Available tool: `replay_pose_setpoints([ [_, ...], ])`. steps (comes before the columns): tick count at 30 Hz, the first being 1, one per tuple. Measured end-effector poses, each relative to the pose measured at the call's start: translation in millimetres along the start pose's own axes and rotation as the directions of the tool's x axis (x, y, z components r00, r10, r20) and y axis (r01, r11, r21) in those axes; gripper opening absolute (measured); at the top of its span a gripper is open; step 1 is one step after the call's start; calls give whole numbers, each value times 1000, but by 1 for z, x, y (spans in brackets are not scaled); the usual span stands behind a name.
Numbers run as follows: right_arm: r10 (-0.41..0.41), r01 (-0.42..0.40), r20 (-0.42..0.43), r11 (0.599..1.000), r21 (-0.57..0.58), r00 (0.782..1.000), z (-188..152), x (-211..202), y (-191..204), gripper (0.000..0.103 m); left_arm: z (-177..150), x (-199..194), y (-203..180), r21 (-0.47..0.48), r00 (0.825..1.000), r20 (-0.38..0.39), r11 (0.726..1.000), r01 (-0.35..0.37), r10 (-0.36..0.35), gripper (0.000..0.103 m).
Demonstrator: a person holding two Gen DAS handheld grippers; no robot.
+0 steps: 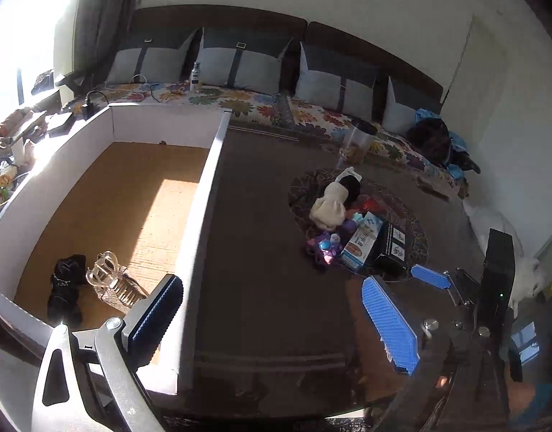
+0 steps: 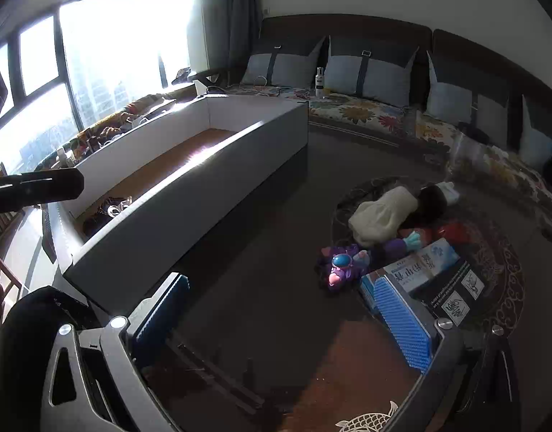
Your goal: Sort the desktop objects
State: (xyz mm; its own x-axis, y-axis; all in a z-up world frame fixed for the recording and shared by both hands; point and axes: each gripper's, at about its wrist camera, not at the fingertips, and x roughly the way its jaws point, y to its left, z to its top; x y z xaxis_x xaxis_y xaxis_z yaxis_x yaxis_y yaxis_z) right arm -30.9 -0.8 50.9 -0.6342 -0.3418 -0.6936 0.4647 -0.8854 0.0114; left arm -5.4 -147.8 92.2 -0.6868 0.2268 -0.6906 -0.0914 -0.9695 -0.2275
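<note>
A white-walled box (image 1: 204, 194) with a brown floor stands at the table's left; a black cloth item (image 1: 65, 288) and a clear woven piece (image 1: 112, 280) lie in its near end. Right of it lies a pile: a cream knitted item (image 2: 384, 216), a purple toy (image 2: 342, 266), a blue-white carton (image 2: 420, 266) and a black box (image 2: 452, 288). My left gripper (image 1: 272, 324) is open and empty over the box's right wall. My right gripper (image 2: 283, 320) is open and empty too, its right finger (image 2: 402, 324) just short of the carton.
A clear jar with a dark lid (image 1: 359, 144) stands behind the pile. A sofa with a flowered cover (image 2: 366, 111) and grey cushions runs along the back, a small bottle (image 2: 319, 81) on it. Bright windows (image 2: 114, 43) are at left.
</note>
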Motion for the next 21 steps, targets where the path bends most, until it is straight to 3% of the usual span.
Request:
replay_pose_setpoints([
  [3,-97,99,-94,995,23,991,-54,-3,-50,103,-21,50,-39,39,994,-107,999,3,1,102],
  [8,-191,216,-175,967,137,966,-105,-8,-119,103,-46,132,-53,9,965,-256,999,-48,49,102],
  [13,-188,225,-177,948,224,966,-118,-4,-148,103,-49,163,-64,51,965,-239,994,-101,110,102],
  [15,-199,231,-160,950,211,967,-112,-2,-150,103,-51,171,-63,51,963,-246,993,-104,113,102],
  [21,-213,244,-185,956,165,959,-103,12,-154,103,-49,182,-76,138,957,-199,972,-188,213,103],
])
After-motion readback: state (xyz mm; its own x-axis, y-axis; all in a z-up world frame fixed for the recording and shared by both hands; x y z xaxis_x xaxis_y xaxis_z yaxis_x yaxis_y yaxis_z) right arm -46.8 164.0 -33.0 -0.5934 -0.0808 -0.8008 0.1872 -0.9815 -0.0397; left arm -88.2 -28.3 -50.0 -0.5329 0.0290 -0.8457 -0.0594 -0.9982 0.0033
